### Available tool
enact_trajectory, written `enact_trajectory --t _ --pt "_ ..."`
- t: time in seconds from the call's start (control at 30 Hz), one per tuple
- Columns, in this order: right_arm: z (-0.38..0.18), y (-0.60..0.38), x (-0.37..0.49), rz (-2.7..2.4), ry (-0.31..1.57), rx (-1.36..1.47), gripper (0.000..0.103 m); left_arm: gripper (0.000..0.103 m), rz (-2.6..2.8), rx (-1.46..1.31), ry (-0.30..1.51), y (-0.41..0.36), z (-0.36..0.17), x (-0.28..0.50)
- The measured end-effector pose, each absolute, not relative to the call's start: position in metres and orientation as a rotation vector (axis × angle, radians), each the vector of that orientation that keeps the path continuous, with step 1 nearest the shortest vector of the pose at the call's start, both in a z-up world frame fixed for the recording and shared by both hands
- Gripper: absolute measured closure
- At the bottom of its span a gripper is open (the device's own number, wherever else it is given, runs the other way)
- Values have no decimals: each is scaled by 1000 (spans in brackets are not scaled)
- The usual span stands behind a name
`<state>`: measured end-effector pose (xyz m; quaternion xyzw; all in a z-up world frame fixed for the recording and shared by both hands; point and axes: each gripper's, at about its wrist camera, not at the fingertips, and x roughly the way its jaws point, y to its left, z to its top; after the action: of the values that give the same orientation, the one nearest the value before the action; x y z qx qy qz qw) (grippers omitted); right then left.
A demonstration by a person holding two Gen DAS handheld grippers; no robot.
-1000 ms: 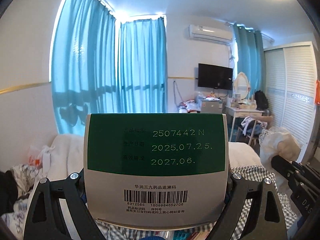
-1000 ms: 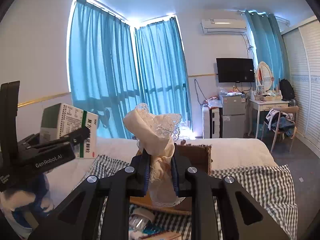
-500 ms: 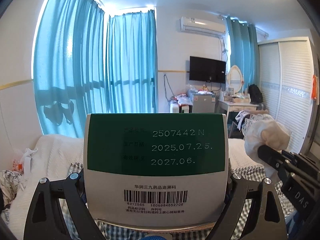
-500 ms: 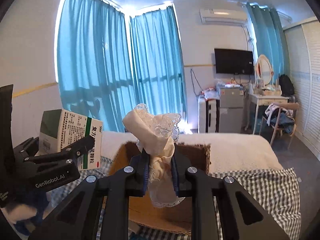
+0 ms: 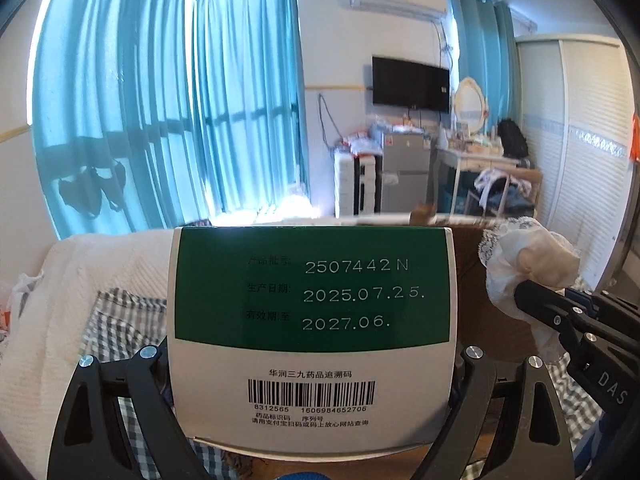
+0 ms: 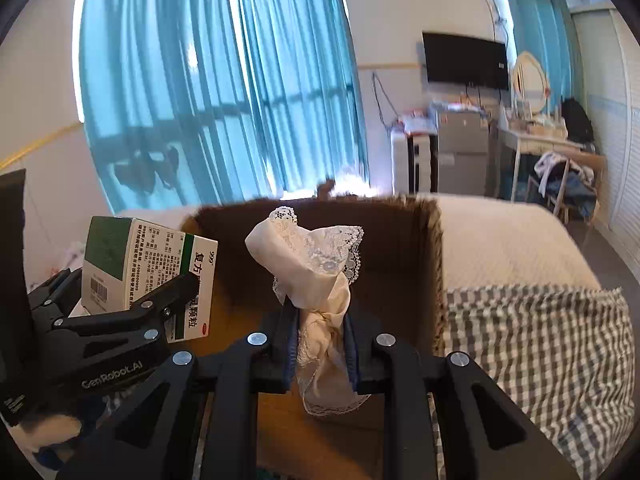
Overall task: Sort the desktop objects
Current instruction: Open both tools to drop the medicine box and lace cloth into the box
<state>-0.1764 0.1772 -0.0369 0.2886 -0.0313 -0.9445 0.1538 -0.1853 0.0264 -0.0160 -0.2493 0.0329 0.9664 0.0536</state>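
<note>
A green-and-white medicine box (image 5: 312, 332) fills the left wrist view, with my left gripper (image 5: 310, 360) shut on its two sides. The right wrist view shows the same medicine box (image 6: 148, 268) and the left gripper (image 6: 168, 300) at the left. My right gripper (image 6: 322, 340) is shut on a bunched cream lace cloth (image 6: 316, 264), which sticks up between its pads. That lace cloth (image 5: 528, 268) and the right gripper (image 5: 536, 304) appear at the right of the left wrist view. Both held things hang over an open brown cardboard box (image 6: 400, 248).
The cardboard box sits on a grey checked cloth (image 6: 540, 344) spread over a white bed (image 6: 500, 240). Blue curtains (image 6: 224, 92), a small fridge (image 6: 464, 148), a dressing table and a chair (image 6: 568, 184) stand beyond. Bags lie at the far left (image 5: 20, 300).
Both grippers have sunk and moved forward with their loads. The cardboard box has come up close beneath them and now fills the lower middle of the right wrist view.
</note>
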Motion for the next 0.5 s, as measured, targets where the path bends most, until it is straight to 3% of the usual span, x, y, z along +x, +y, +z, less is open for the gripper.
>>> enact_trajectory --t 0.23,0.33,0.5 --pt "-65 177 -197 -2689 -86 944 82 9 2883 -894 109 33 -45 -208" --pt "-65 179 -194 -2700 -93 940 66 7 2874 -951 104 33 -53 -214" --pt "-52 185 -183 -2735 -113 895 51 0 2938 -905 132 34 -45 -206"
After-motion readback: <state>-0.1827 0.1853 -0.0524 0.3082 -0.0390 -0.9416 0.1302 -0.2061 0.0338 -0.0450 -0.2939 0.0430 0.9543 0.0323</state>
